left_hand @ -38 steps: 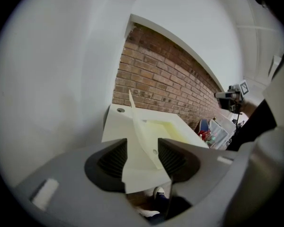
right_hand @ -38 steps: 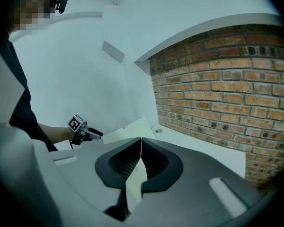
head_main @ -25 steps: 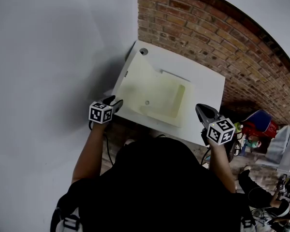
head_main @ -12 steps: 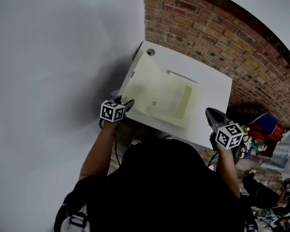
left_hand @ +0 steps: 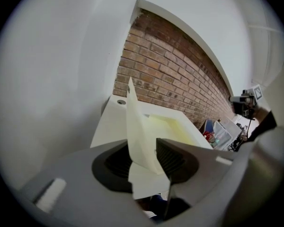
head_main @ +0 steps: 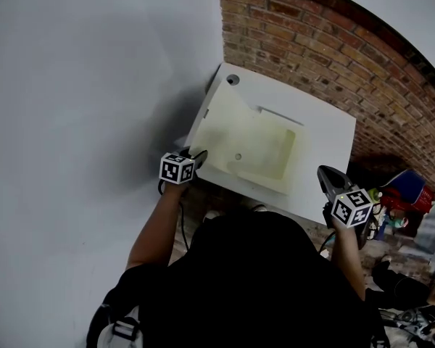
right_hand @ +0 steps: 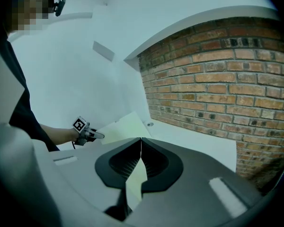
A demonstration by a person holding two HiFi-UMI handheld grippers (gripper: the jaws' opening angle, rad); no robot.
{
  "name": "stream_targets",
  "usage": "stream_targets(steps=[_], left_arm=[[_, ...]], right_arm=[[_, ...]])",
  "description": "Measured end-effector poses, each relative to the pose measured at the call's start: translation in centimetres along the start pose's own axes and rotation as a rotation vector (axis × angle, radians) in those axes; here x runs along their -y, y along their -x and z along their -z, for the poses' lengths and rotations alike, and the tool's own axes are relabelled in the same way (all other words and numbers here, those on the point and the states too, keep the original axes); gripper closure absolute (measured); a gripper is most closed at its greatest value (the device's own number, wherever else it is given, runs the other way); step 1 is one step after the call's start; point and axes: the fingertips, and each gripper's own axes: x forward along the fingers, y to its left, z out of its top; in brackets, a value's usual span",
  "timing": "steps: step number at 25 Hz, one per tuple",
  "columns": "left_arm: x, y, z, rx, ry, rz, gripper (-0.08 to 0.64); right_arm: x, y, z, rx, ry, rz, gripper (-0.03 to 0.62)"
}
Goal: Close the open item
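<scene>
A white box-shaped appliance (head_main: 326, 133) stands in the corner, and its cream lid (head_main: 254, 147) is raised off the top. My left gripper (head_main: 197, 155) is at the lid's near left corner. In the left gripper view the lid (left_hand: 137, 126) stands on edge between the jaws of the left gripper (left_hand: 143, 148). Those jaws have just been closing, and both pads now lie against the lid with no gap showing. My right gripper (head_main: 328, 174) hovers off the appliance's front right corner. It is shut (right_hand: 141, 141) with nothing held.
A plain grey wall runs along the left and a brick wall (head_main: 312, 42) stands behind the appliance. A round hole (head_main: 233, 80) sits in its back left corner. Red and blue clutter (head_main: 402, 191) lies on the floor to the right.
The left gripper keeps its place at the lid's near left corner. The right gripper has shifted slightly beside the front right corner. The lid stands as it did.
</scene>
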Motion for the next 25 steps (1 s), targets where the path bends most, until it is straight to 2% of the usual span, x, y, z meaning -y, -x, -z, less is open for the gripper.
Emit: stream_targets(steps=[4,9,25], left_arm=[[-0.3,0.3,-0.1,0.01,0.01,-0.004,0.471],[-0.5,0.5,-0.4,0.023,0.016,-0.002,0.514],[0.9,0.7,-0.8,0.035,-0.006,0.024,0.529]], right_arm=[[-0.1,0.0,0.2,-0.002,-0.003,0.001,0.589],[0.0,0.3,0.1,-0.001,-0.006,0.007,0.589],[-0.4,0.6,1.4,-0.014,-0.014,0.014,0.589]])
